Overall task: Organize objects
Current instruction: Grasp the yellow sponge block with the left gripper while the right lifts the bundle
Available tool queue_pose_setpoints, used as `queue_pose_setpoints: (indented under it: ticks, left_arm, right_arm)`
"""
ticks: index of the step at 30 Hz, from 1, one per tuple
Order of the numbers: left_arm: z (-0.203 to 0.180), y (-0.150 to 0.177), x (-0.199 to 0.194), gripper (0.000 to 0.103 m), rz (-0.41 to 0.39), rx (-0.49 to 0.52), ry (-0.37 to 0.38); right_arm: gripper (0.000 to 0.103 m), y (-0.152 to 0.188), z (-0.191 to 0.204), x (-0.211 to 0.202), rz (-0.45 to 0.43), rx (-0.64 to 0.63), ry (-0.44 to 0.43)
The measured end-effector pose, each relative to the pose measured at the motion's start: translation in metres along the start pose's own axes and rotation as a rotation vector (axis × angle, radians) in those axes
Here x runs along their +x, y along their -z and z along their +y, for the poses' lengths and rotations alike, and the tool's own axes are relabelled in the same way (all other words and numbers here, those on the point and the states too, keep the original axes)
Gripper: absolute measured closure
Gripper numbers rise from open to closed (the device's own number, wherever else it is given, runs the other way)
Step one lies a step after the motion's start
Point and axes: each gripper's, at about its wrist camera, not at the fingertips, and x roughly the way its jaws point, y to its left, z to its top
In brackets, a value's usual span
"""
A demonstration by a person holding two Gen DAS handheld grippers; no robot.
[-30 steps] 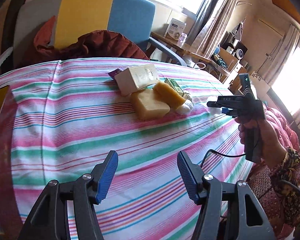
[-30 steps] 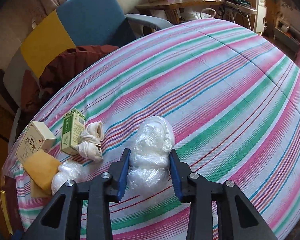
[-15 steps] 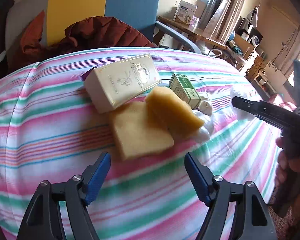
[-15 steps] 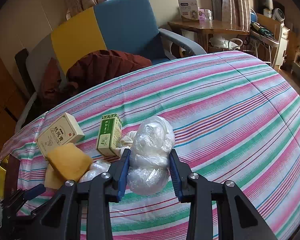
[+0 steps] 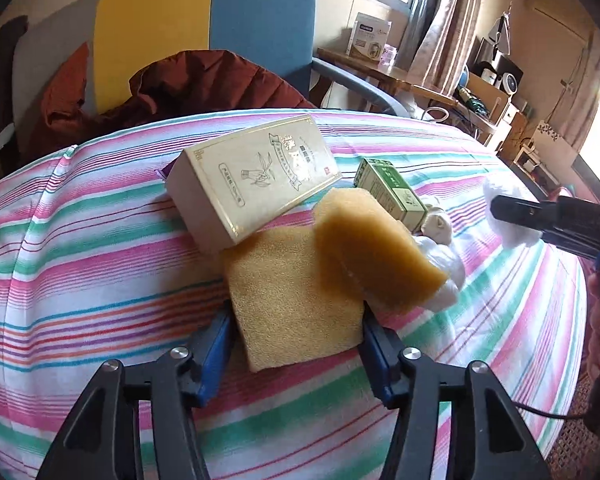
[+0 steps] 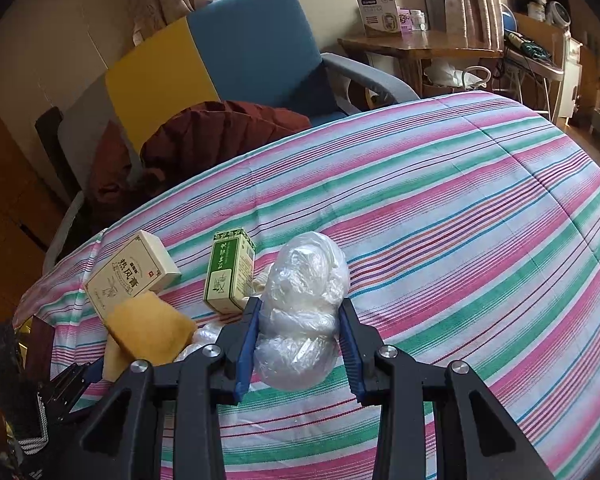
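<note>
On the striped cloth (image 5: 100, 264), near edge: my left gripper (image 5: 294, 344) is now down around the flat sponge (image 5: 292, 292); a second ago it hung short of the pile.
Left jaws: closing, sponge between them, pads at its sides.
Right gripper (image 6: 298, 330): unchanged, clamped on the plastic bag bundle (image 6: 304, 304), off the cloth.
Pile: cream box (image 5: 256, 176), green box (image 5: 392, 192), second sponge (image 5: 372, 252) all touching, unmoved.
Meaning: sponge pickup likely next; bundle still needs a spot.

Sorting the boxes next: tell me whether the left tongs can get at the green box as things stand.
Probably not directly. The left tongs are closing around the flat sponge, and the tilted sponge lies between them and the green box.
</note>
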Motion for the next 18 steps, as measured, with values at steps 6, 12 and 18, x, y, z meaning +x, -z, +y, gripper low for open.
queue_pose_setpoints:
  ticks: [6, 12, 18]
  left_arm:
    - [0.028, 0.019, -0.022, 0.046, -0.039, -0.087, 0.007]
    - [0.045, 0.039, -0.041, 0.046, -0.072, -0.120, -0.001]
    - [0.052, 0.060, -0.059, 0.046, -0.094, -0.107, -0.014]
  right_arm:
    - [0.065, 0.002, 0.005, -0.002, -0.010, -0.018, -0.003]
    - [0.065, 0.007, 0.011, -0.002, -0.001, -0.016, -0.051]
    - [0.065, 0.018, 0.030, -0.005, 0.013, -0.042, -0.140]
